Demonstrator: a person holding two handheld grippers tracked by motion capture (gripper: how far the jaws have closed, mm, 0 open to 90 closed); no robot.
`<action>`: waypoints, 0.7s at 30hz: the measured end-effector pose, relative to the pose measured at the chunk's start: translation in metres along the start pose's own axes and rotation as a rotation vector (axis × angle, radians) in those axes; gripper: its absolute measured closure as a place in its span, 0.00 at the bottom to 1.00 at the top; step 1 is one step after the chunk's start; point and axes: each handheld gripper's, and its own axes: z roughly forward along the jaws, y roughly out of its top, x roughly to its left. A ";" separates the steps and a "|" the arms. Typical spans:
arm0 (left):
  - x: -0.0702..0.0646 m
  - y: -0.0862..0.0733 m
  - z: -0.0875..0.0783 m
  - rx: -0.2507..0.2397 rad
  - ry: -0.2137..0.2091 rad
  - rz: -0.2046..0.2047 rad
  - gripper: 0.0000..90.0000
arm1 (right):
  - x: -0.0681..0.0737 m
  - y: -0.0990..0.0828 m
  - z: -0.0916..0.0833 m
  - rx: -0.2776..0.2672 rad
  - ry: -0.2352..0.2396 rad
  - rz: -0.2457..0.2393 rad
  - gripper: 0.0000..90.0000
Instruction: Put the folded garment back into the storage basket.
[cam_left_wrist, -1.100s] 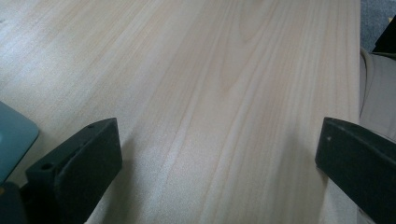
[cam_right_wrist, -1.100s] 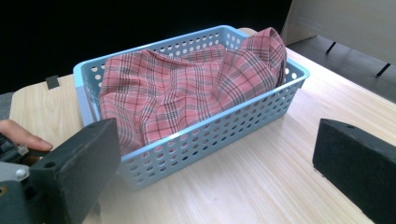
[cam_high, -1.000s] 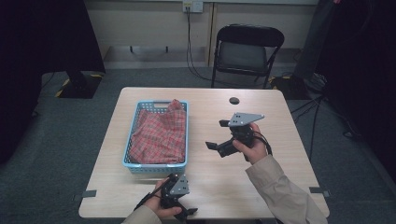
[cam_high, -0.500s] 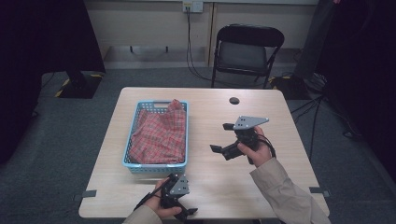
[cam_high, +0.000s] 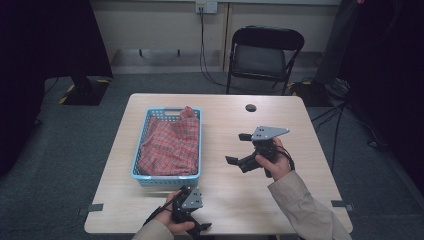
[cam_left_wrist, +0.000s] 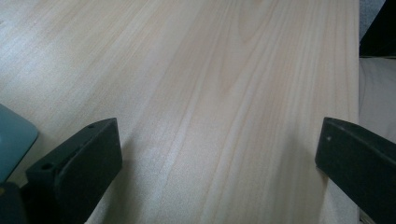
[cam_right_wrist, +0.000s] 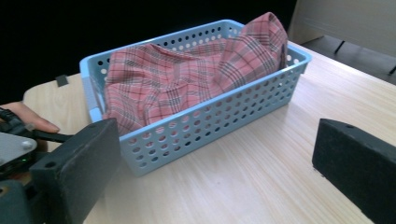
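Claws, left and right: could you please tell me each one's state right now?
Left claw: open, holding nothing, over bare table.
Right claw: open, holding nothing.

The basket (cam_high: 168, 176) is light blue, its walls dotted with round holes; the cloth (cam_high: 170, 145) in it is red plaid with dark and pale lines; the tabletop (cam_high: 220, 200) is pale wood with fine grain; the right gripper (cam_high: 239, 148) is black with a grey plate; the chair (cam_high: 265, 52) is black; the sleeve (cam_high: 305, 210) is beige.

Dim room, softly lit tabletop (cam_high: 220, 200), slightly blurry close-ups.
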 end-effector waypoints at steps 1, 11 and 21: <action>0.000 0.000 0.000 0.000 0.000 0.000 0.00 | 0.000 0.000 0.000 -0.003 -0.004 -0.002 0.01; 0.001 0.000 0.000 -0.001 -0.006 0.005 0.00 | -0.007 -0.009 0.000 -0.014 -0.007 0.001 0.01; 0.001 0.000 0.000 -0.001 -0.006 0.006 0.00 | -0.011 -0.018 -0.005 0.001 -0.022 0.001 0.00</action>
